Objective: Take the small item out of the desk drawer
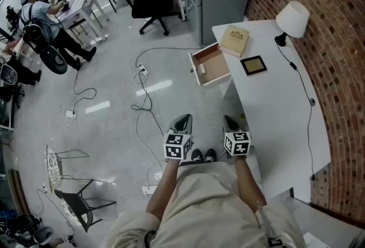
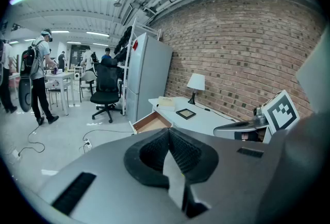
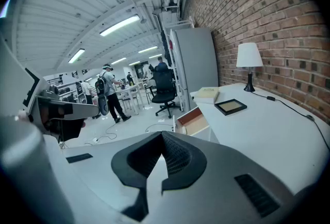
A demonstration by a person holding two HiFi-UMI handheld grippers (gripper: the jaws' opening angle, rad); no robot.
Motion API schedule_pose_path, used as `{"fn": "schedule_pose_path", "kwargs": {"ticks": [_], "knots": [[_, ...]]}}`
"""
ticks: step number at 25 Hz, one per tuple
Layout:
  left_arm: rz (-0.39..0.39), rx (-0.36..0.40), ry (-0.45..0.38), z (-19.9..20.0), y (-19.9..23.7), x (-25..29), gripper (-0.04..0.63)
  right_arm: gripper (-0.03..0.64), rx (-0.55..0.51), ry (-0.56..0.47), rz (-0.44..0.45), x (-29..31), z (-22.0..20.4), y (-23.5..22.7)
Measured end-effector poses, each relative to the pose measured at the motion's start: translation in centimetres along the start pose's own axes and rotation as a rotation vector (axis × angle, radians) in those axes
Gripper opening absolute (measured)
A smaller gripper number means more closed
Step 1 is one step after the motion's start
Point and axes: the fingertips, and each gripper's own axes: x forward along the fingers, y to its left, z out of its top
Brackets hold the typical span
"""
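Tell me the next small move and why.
Probably walk forward to bring the right tongs over the open drawer. Right tongs and left tongs are both shut and empty, well short of the drawer, which stands out from the desk.

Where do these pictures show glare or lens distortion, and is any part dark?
Head view: white glare patches lie on the glossy floor. Left gripper view: strong fisheye curves the brick wall; the corners are black. Right gripper view: same curving and black corners; the ceiling lamp is washed out white.
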Motion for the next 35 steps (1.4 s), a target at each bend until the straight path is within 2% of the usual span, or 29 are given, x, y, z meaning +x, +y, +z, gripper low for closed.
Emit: {"fn": "schedule_pose_path", "kwargs": {"ticks": [9,12,16,21,23,28,32,35], "knots": [[0.015,-0.040,-0.018,0.5,0.0,1.0,0.015,0.025,-0.002,0.004,0.005,0.2,0.2,-1.1],[0.010,-0.087,-0.039,0.8,-0.2,1.2,0.015,0.025,0.034,-0.014,0.025,0.4,0.5,-1.4],[0.020,-0.084,-0.048,0.8,-0.7,1.1,0.015,0.025,0.049,-0.054,0.049,0.3,1.2,-1.4],[0.034,-0.089,-0.074,0.2,-0.8,0.6,0.015,0.025,0.095,-0.094,0.166,0.2,1.7,-0.5],[0.038,-0.098,-0.070,-0.2,-0.8,0.6,0.015,0.025,0.095,-0.106,0.179,0.3,2.2,-0.7],[0.056,-0.150,-0.093,0.2,0.6,1.4,0.015,0.025,0.093,-0.113,0.167,0.9,2.7,-1.6],[0.089,-0.148,-0.087,0.9,2.7,3.3,0.015,0.025,0.074,-0.059,0.128,2.8,2.2,-2.7],[0.098,-0.139,-0.082,1.8,5.2,5.4,0.015,0.025,0.080,-0.060,0.096,5.0,3.3,-3.6]]}}
